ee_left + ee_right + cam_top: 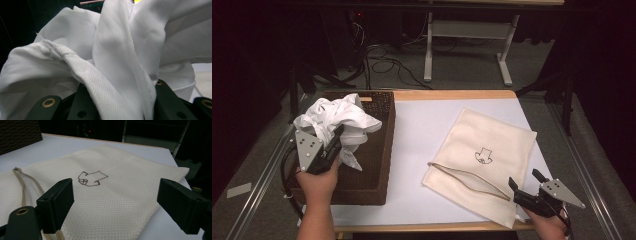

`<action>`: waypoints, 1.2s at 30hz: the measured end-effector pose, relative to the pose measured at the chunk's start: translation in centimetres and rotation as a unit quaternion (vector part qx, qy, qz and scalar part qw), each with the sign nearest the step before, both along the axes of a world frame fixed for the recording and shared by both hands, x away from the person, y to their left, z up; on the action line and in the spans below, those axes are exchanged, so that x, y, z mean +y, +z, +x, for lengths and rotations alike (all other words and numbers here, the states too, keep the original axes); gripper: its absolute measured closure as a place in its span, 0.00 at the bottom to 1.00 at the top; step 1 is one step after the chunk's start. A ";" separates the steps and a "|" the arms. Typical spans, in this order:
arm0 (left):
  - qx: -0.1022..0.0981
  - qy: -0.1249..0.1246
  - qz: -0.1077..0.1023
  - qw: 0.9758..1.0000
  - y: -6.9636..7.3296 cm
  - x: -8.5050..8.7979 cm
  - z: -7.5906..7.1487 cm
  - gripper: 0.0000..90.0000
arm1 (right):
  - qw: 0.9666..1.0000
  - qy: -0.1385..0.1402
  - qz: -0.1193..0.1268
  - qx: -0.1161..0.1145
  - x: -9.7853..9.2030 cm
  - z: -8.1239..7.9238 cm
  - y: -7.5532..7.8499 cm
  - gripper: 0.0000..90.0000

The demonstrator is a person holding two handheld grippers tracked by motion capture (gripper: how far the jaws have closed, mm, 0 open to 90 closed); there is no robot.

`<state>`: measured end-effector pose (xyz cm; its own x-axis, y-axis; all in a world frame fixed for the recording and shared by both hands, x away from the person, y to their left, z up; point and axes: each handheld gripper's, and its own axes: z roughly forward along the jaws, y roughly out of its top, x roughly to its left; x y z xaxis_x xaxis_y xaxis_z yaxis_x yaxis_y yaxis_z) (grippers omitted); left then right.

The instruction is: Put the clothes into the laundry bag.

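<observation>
- Left gripper [336, 141]: jaws clamped on a bunched white garment [337, 120], fabric pinched between them; in the left gripper view the ribbed white cloth [120, 57] spills over both jaws.
- Garment position: held up over the near-left part of a dark brown woven basket [379, 150], its folds hanging above the basket's interior.
- Right gripper [524, 185]: jaws spread wide, nothing between them, at the near right corner of the table; in the right gripper view the right gripper [115, 202] points across the mesh bag.
- Cream mesh laundry bag [484, 160]: lies flat on the white table surface [417, 130], right of the basket and apart from it; the right gripper sits at its near corner.
- Bag detail: zipper [469, 179] runs along the near-left edge, partly open; a small dark printed mark [92, 178] sits near the centre.
</observation>
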<state>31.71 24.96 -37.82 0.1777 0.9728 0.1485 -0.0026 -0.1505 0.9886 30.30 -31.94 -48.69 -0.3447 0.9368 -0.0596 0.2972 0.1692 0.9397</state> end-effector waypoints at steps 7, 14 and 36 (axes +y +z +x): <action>-0.042 -0.013 -0.004 0.999 1.7 -0.8 -1.4 0.80 | 1.000 0.008 -0.003 -0.002 0.3 0.1 0.0 0.16; -0.077 -0.028 0.004 0.997 3.3 -1.8 -2.9 0.80 | 1.000 0.007 -0.002 0.000 0.4 0.1 0.0 0.16; -0.123 -0.094 -0.001 0.988 6.7 -5.4 -4.3 0.80 | 1.000 0.010 -0.006 0.000 0.5 0.0 0.0 0.17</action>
